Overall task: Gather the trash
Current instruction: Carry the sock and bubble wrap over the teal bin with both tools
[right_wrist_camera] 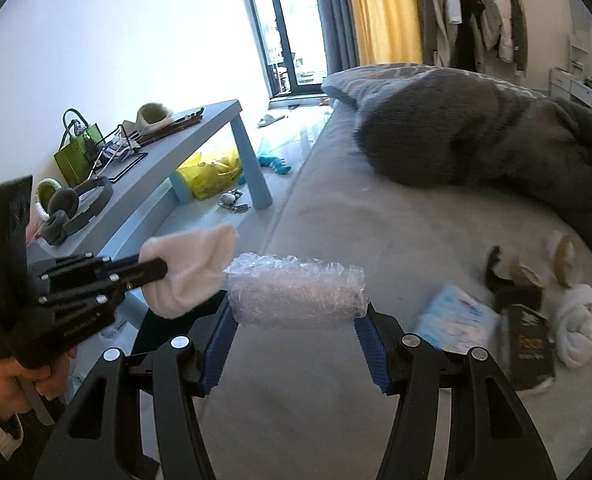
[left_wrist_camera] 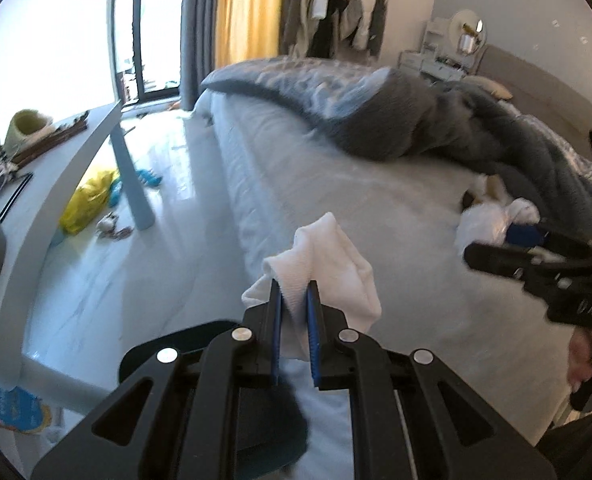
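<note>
My left gripper (left_wrist_camera: 295, 294) is shut on a white sock (left_wrist_camera: 328, 256) and holds it above the bed's edge; the sock also shows in the right wrist view (right_wrist_camera: 191, 268). My right gripper (right_wrist_camera: 296, 304) is shut on a clear bubble-wrap roll (right_wrist_camera: 296, 292), held crosswise between its blue pads above the bed. In the left wrist view the right gripper (left_wrist_camera: 496, 260) is at the right, in front of white plastic and cloth (left_wrist_camera: 492, 216). A blue-white packet (right_wrist_camera: 452, 320), a black box (right_wrist_camera: 530, 348), a rolled white cloth (right_wrist_camera: 580, 320) and tape rolls (right_wrist_camera: 562, 256) lie on the bed.
A grey blanket (right_wrist_camera: 476, 136) covers the far side of the bed (left_wrist_camera: 296, 184). A light blue table (right_wrist_camera: 199, 128) stands at the left with headphones (right_wrist_camera: 75, 208), a green bag (right_wrist_camera: 75, 152) and clutter. A yellow bag (right_wrist_camera: 211, 172) and small items lie on the floor under it.
</note>
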The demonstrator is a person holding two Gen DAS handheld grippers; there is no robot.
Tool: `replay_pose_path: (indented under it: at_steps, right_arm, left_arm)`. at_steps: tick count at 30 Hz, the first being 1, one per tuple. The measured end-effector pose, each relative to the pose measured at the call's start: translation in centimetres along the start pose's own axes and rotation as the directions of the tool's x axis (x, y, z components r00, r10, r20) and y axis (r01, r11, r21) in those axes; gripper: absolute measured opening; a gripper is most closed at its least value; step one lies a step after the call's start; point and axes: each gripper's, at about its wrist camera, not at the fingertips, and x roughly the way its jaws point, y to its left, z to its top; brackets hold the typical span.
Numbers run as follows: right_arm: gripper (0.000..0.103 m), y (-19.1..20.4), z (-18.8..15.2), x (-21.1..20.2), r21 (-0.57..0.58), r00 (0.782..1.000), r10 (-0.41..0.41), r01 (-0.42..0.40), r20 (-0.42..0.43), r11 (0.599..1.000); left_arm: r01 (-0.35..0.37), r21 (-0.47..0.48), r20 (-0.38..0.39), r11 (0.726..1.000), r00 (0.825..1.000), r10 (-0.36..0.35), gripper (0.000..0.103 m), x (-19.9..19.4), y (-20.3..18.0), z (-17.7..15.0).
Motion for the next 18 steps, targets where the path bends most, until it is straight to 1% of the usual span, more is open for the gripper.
replay_pose_path:
  at_steps: [3,7,9,12,18]
  right_arm:
    - [0.058,1.9,0.5,1.2,-0.017,1.000,0.021,-0.021,-0.014,1.000]
    - [0.058,4.7,1.0,2.6,-0.048,0.998,0.049,-0.051,-0.035,0.998]
    - [0.058,5.9,1.2,3.4,-0.062,0.997,0.062,-0.065,-0.050,0.996]
    - [0.058,7.7,1.3,4.7,-0.078,0.994,0.080,-0.086,-0.073,0.993]
    - [0.058,10.4,1.7,6.8,-0.084,0.988,0.105,-0.115,-0.115,0.990]
  left_arm:
    - [-0.018,-0.023,-0.048,1.000,0.999,0.017,0.013,0.6,1.7,-0.9]
    - [-0.033,-0.075,-0.124,0.997,0.992,0.024,0.013,1.6,4.7,-2.3]
    - [-0.040,-0.094,-0.150,0.995,0.988,0.026,0.013,1.9,5.6,-2.9]
    - [-0.046,-0.125,-0.198,0.991,0.980,0.021,0.013,2.6,7.2,-4.1]
    - [-0.053,-0.183,-0.295,0.982,0.956,-0.003,0.014,3.9,9.6,-6.4]
